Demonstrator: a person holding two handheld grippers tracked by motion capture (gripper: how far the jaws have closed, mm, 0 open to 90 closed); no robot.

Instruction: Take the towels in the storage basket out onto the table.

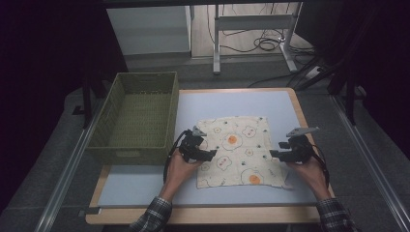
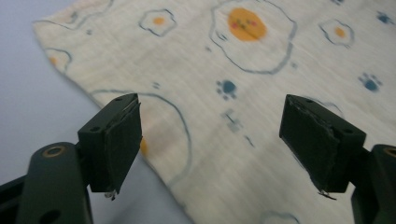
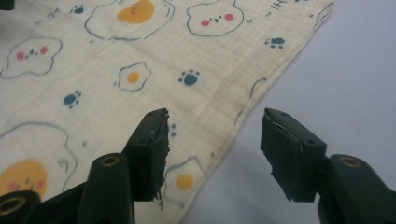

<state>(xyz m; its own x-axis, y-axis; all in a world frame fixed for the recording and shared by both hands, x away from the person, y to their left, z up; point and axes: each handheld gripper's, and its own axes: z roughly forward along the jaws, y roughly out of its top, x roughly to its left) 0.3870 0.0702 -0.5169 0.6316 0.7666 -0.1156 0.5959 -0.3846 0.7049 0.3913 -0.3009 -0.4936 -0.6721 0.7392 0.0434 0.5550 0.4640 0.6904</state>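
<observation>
A cream cloth printed with fried eggs and paw prints lies flat on the pale blue table. My left gripper hovers over the cloth's left edge, jaws open and empty; in the left gripper view the cloth spreads beneath the left gripper, its edge running under the left jaw. My right gripper is at the cloth's right edge, open and empty. In the right gripper view the cloth's edge passes between the jaws of the right gripper.
A green woven basket stands empty at the table's left, close to my left hand. The table's front strip is bare. A metal frame and cables lie on the floor beyond the far edge.
</observation>
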